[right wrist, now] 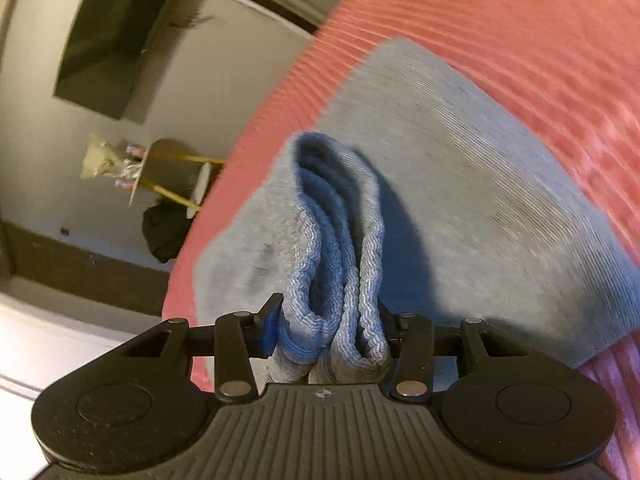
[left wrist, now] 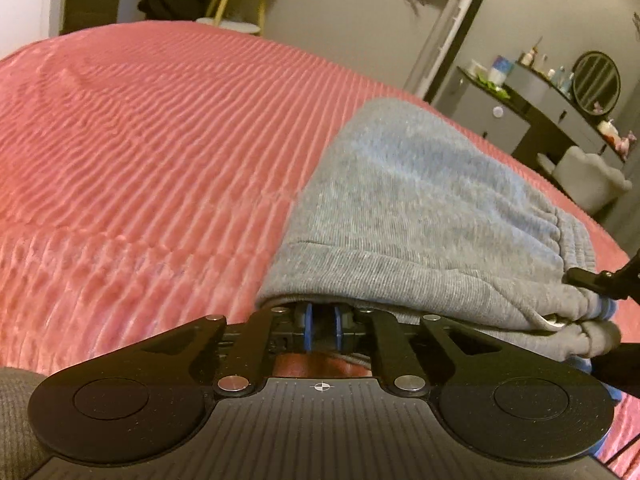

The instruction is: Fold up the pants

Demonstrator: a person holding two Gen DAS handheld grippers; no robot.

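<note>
We've got the grey pants (left wrist: 420, 200) lying folded on the pink ribbed bed (left wrist: 140, 140), in the right half of the left wrist view, long axis running from the near edge at lower centre up toward the upper right. In the right wrist view the pants (right wrist: 460, 200) stretch from the bottom centre to the upper right, with the bunched waistband standing up in layers. Our right gripper (right wrist: 328, 340) has its jaws pinching that thick waistband. Our left gripper (left wrist: 323, 326) sits under the near fold, jaws nearly pressed together; whether cloth is caught between them we cannot tell.
</note>
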